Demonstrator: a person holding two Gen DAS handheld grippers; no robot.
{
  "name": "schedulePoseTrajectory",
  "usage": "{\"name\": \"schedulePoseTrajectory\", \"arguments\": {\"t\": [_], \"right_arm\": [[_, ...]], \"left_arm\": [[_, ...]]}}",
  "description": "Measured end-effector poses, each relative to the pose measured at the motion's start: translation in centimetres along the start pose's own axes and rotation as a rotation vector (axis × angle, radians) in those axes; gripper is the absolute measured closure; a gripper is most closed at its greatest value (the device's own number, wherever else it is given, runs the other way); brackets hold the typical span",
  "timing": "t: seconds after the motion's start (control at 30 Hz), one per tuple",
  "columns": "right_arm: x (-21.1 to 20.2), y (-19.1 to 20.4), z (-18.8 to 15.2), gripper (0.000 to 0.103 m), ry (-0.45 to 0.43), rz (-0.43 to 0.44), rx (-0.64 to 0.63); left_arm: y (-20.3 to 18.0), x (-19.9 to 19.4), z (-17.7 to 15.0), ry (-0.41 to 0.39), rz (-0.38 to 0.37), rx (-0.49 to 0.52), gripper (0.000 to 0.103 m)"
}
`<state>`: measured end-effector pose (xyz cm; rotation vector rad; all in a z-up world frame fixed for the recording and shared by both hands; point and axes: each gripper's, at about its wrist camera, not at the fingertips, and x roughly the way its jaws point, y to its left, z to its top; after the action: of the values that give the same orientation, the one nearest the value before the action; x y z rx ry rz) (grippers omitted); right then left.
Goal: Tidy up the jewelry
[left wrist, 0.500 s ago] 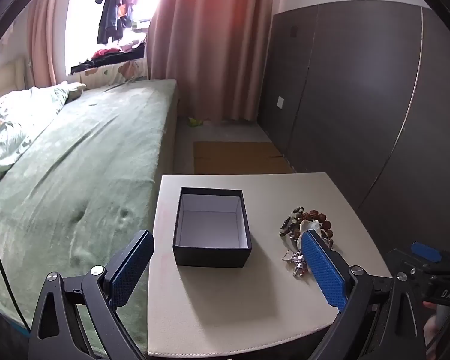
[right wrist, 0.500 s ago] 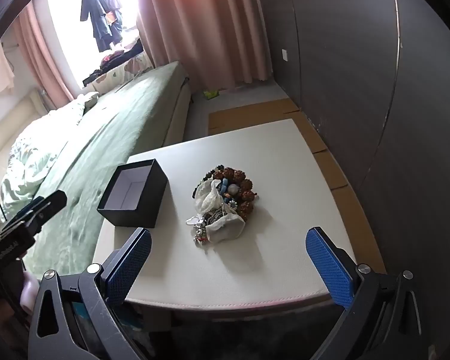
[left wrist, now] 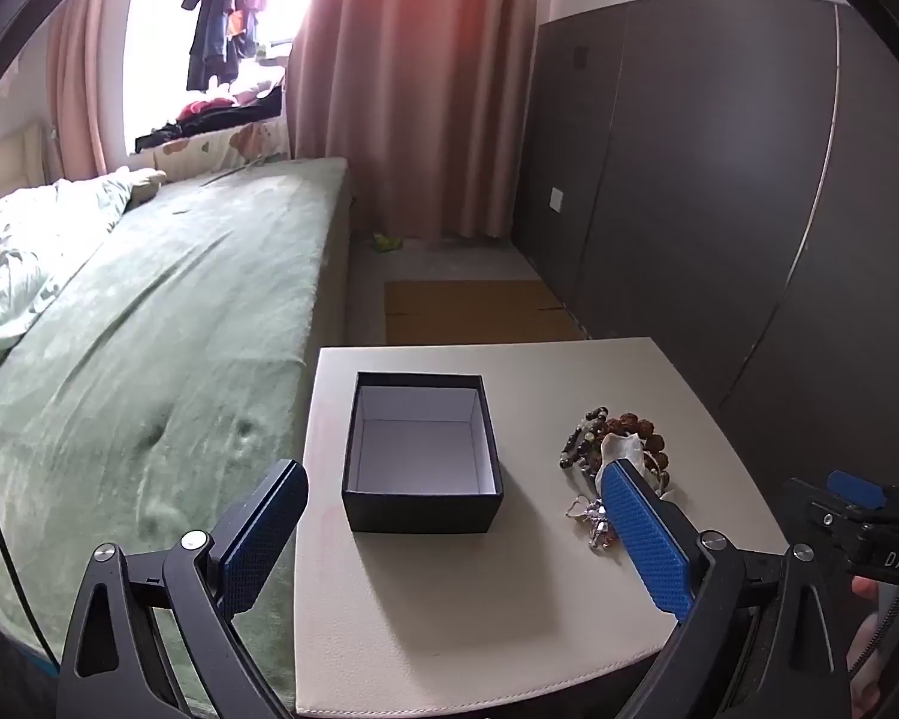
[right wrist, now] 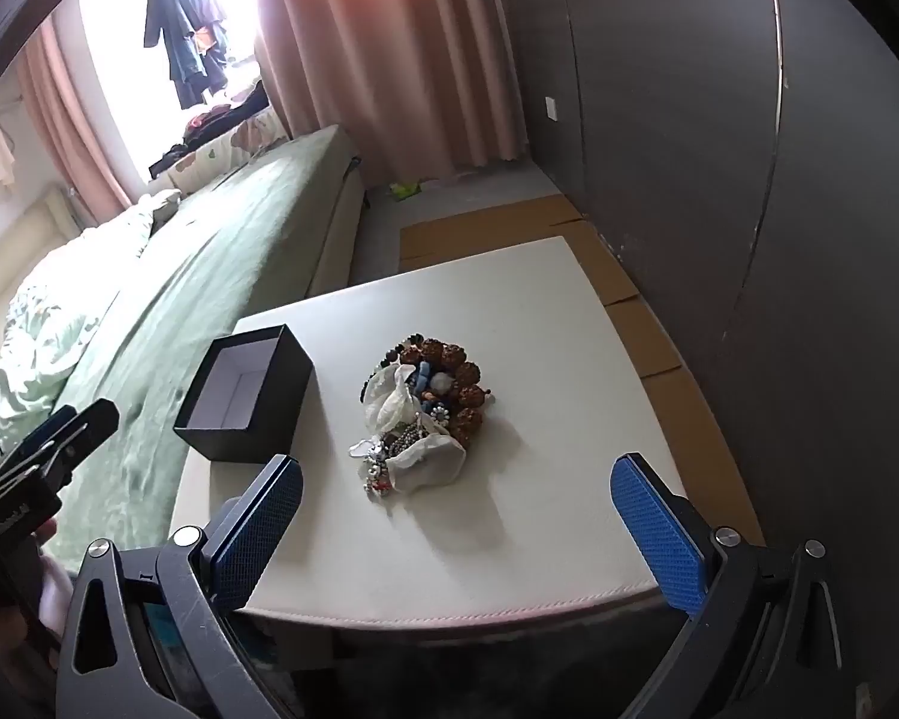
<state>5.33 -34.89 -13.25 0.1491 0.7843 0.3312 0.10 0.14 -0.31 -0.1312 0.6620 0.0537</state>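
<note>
An open black box (left wrist: 421,455) with a white inside stands empty on the beige table (left wrist: 449,629); it also shows in the right wrist view (right wrist: 247,395). To its right lies a pile of jewelry (right wrist: 422,413): brown bead bracelets, white pouches, silver pieces. In the left wrist view the pile (left wrist: 620,437) is partly hidden by a finger. My left gripper (left wrist: 455,533) is open and empty, near the table's front edge before the box. My right gripper (right wrist: 455,533) is open and empty, above the front edge before the pile.
A bed with a green cover (left wrist: 150,329) runs along the table's left side. A dark wardrobe wall (left wrist: 719,210) stands on the right. Flattened cardboard (right wrist: 569,221) lies on the floor beyond the table. The right gripper's body (left wrist: 857,521) shows at the left view's right edge.
Both grippers have shifted only slightly; the right one has come a little closer to the pile. Nothing on the table has moved.
</note>
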Motion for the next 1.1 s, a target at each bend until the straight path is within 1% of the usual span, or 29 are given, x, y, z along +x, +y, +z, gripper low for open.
{"name": "schedulePoseTrajectory", "arguments": {"t": [0.17,0.3,0.43,0.63,0.83,1.0,1.1], "right_arm": [[0.0,0.1,0.0,0.000,0.000,0.001,-0.002],[0.0,0.1,0.1,0.000,0.001,-0.002,-0.001],[0.0,0.3,0.1,0.000,0.001,-0.009,-0.005],[0.1,0.0,0.1,0.000,-0.001,0.000,-0.012],[0.0,0.3,0.0,0.000,-0.002,-0.007,-0.027],[0.1,0.8,-0.1,0.000,0.007,0.006,-0.033],[-0.3,1.2,-0.1,0.000,-0.002,0.007,-0.056]], "left_arm": [[-0.1,0.0,0.1,0.002,-0.003,0.001,0.005],[-0.4,-0.2,0.1,-0.016,0.001,0.019,0.005],[-0.8,-0.3,0.1,-0.024,-0.015,0.033,0.005],[-1.4,-0.4,-0.1,-0.042,-0.011,0.060,0.005],[-1.5,-0.5,-0.2,-0.038,-0.014,0.059,0.005],[-1.5,-0.6,-0.1,-0.048,-0.014,0.054,0.005],[-1.7,-0.4,-0.1,-0.048,-0.015,0.054,0.005]]}}
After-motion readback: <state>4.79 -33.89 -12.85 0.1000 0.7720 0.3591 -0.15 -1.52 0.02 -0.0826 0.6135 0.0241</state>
